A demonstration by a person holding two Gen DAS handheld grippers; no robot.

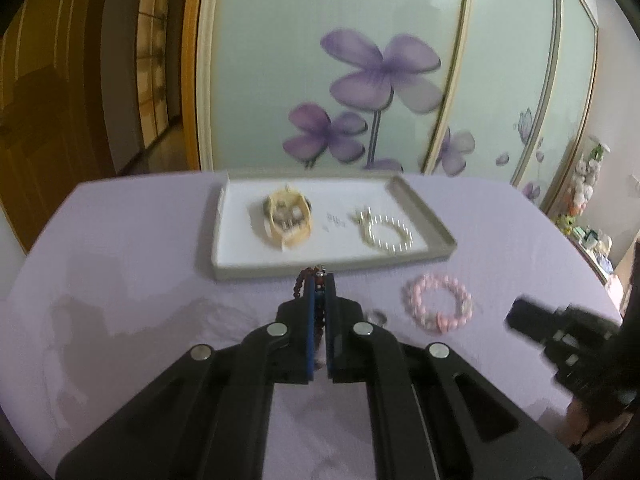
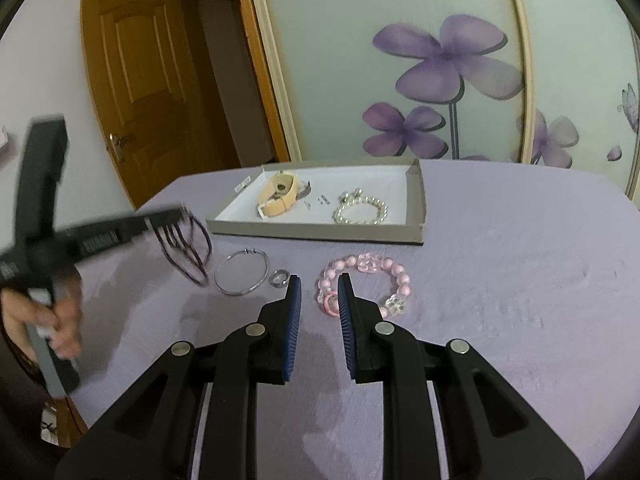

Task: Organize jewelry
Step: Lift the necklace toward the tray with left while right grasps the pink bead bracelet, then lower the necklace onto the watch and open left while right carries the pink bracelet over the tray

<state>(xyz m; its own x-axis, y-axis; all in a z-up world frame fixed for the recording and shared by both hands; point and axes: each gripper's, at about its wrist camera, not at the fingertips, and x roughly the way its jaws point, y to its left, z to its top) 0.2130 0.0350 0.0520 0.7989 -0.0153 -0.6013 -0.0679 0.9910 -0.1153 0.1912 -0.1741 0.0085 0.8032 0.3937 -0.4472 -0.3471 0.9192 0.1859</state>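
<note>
My left gripper (image 1: 319, 280) is shut on a dark red bead necklace (image 1: 304, 280) and holds it above the table, just short of the grey tray (image 1: 424, 208). In the right wrist view the left gripper (image 2: 176, 210) shows with the necklace (image 2: 188, 248) hanging in loops. The tray (image 2: 418, 196) holds a beige watch band (image 1: 286, 216), small earrings (image 1: 334, 222) and a pearl bracelet (image 1: 386, 232). My right gripper (image 2: 318, 280) is open, low over the table beside the pink bead bracelet (image 2: 364, 284). A silver bangle (image 2: 240, 276) and a ring (image 2: 280, 277) lie left of it.
The round table has a lilac cloth (image 2: 520, 280). Behind it stand sliding doors with purple flowers (image 2: 448, 60) and a wooden door (image 2: 140, 92). Toys sit on a shelf at the far right (image 1: 584, 184).
</note>
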